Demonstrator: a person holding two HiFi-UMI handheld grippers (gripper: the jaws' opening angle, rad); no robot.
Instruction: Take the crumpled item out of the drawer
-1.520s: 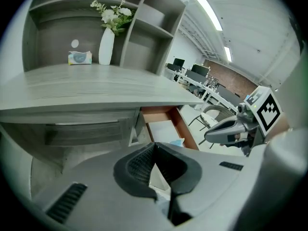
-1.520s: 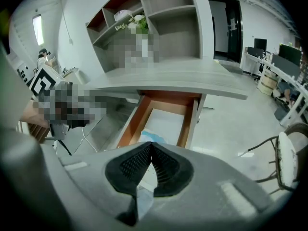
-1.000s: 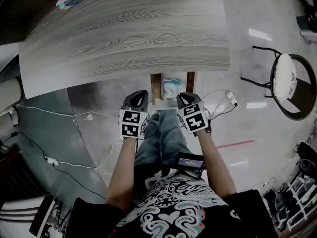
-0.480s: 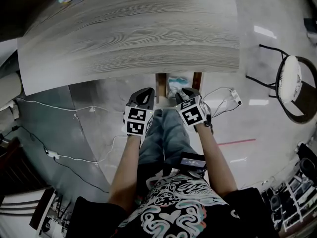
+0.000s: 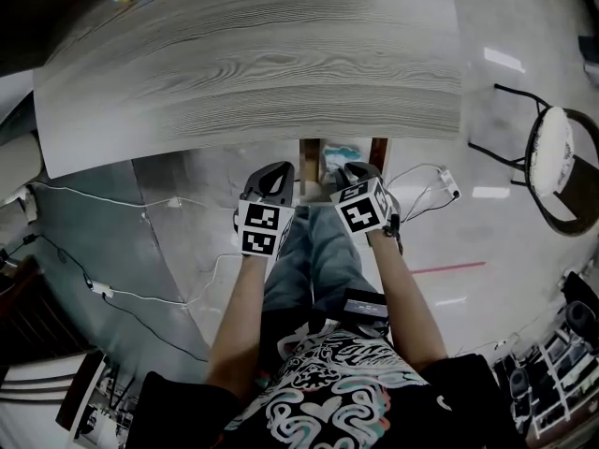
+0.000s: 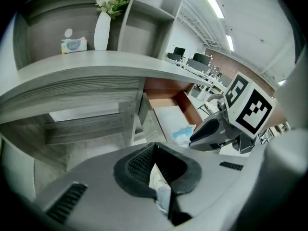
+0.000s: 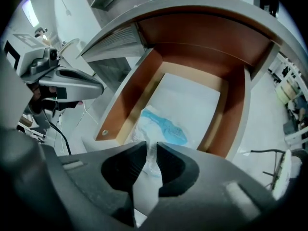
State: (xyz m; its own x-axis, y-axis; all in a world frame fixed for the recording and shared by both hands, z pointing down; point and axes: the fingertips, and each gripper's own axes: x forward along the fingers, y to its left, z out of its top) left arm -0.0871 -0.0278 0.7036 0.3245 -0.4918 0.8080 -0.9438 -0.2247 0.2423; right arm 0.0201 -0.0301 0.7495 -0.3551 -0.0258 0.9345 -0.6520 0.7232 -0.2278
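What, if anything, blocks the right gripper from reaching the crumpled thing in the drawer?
Probably nothing, so likely yes. The drawer is pulled out and open on top, the crumpled thing lies uncovered just ahead of the right gripper, whose jaws stand slightly apart.

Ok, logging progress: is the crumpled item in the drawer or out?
In: the crumpled item lies inside the open drawer, with the right gripper close to it, fingers slightly apart.

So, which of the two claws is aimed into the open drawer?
The right claw: it looks down on the crumpled item inside the drawer. The left claw sits beside the drawer, to its left.
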